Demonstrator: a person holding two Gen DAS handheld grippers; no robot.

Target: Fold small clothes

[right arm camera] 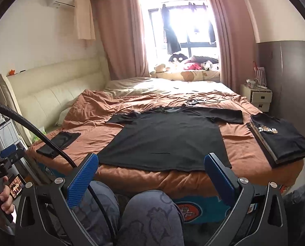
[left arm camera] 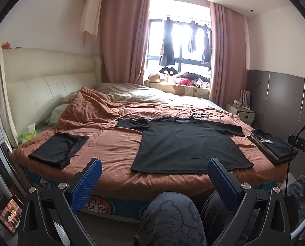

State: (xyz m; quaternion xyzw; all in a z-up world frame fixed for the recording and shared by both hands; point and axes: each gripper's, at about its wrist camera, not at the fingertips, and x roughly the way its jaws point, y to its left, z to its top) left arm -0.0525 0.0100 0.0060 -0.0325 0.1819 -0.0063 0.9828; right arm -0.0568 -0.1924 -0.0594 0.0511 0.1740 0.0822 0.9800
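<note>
Black tee (left arm camera: 190, 143) flat on bed, unfolded; stack (right arm camera: 279, 137) right, folded piece (left arm camera: 59, 150) left, prob. done. Both grippers (left arm camera: 154, 181) (right arm camera: 151, 176) apart, empty.

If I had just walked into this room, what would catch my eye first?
Probably the black T-shirt spread flat, sleeves out, in the middle of the rust-brown bedspread. A folded black garment lies to its left, a neat stack of folded clothes at the bed's right edge. Near the camera, both grippers' blue-padded fingers stand wide open, empty.

Both wrist views are taken low from the foot of the bed (left arm camera: 115, 149), faced toward the window (right arm camera: 185, 30); the spread shirt (left arm camera: 185, 143) is shared.
</note>
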